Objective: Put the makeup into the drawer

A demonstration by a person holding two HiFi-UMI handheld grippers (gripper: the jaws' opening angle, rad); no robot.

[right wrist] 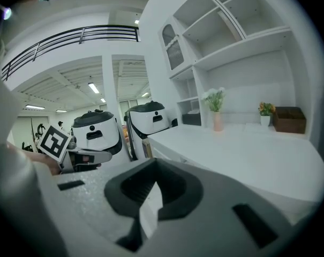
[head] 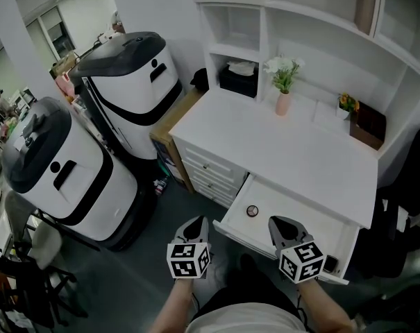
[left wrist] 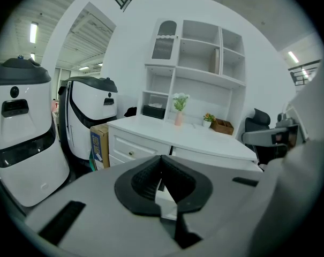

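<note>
Left tongs [head: 195, 222] and right tongs [head: 282, 224] pinched together, empty; round dark makeup [head: 252, 210], pale-centred, lies in open drawer [head: 301, 220].

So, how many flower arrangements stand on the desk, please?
2: a pink vase of white flowers at the back centre, a small orange-flowered pot further right. None looks hidden.

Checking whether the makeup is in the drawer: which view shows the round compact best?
The head view: the round compact lies inside the open drawer, seen from above. Neither gripper view shows it.
</note>
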